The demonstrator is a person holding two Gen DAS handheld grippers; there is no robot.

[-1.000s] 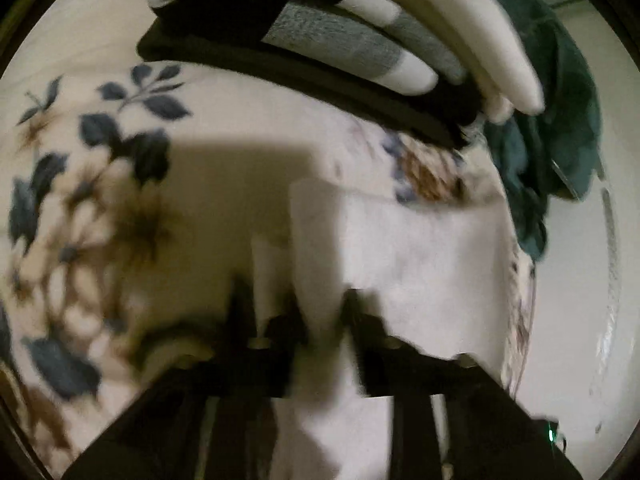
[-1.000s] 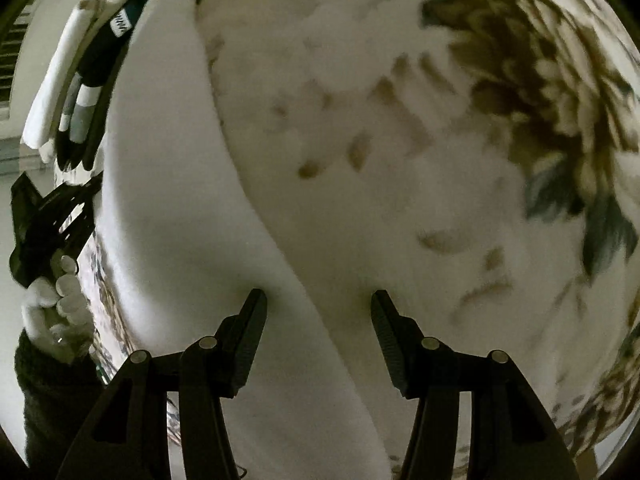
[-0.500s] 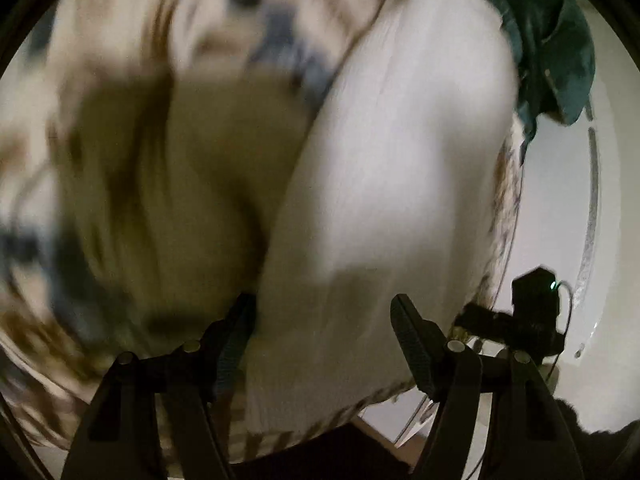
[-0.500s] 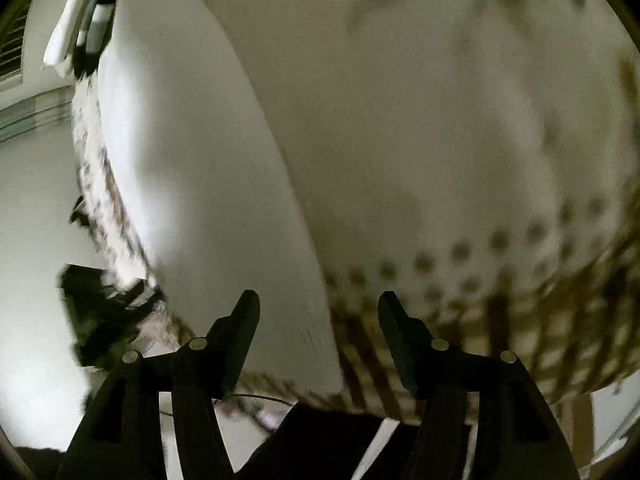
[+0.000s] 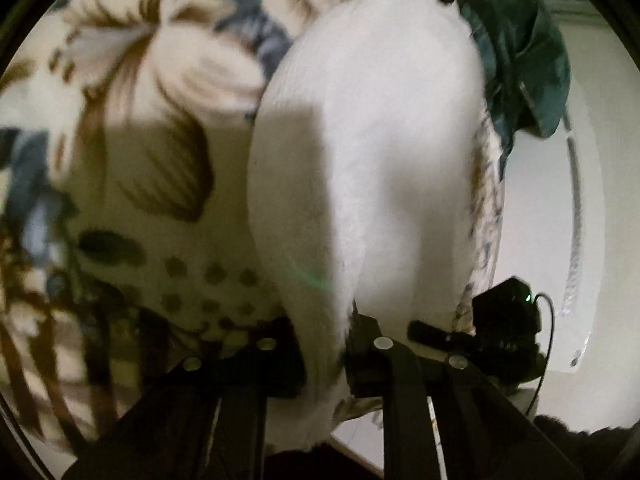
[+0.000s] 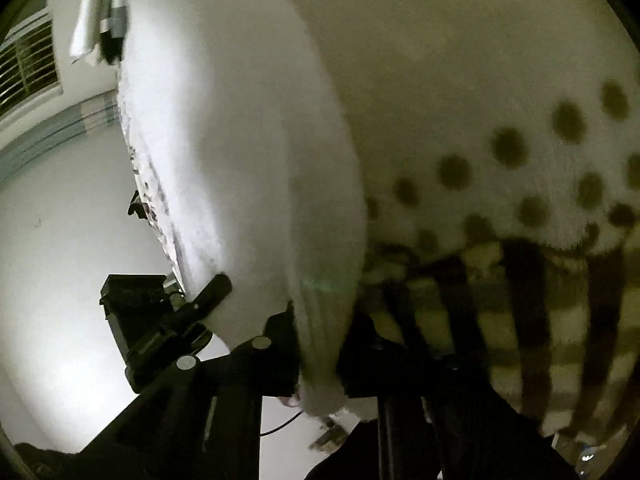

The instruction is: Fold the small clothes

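Left claw (image 5: 326,354) pinches the white cloth (image 5: 372,152). Right claw (image 6: 320,354) pinches it too, over the flowery blanket (image 5: 132,168).

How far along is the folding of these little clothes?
Done: a few striped pieces appear stacked at the far edge. In hand: both the left gripper and right gripper pinch the near end of a white garment on the floral blanket. Left: folding it, plus a crumpled dark green item.

The left gripper (image 5: 326,356) and the right gripper (image 6: 320,354) are each clamped on a cloth edge, side by side and close together, fingers pointing forward.
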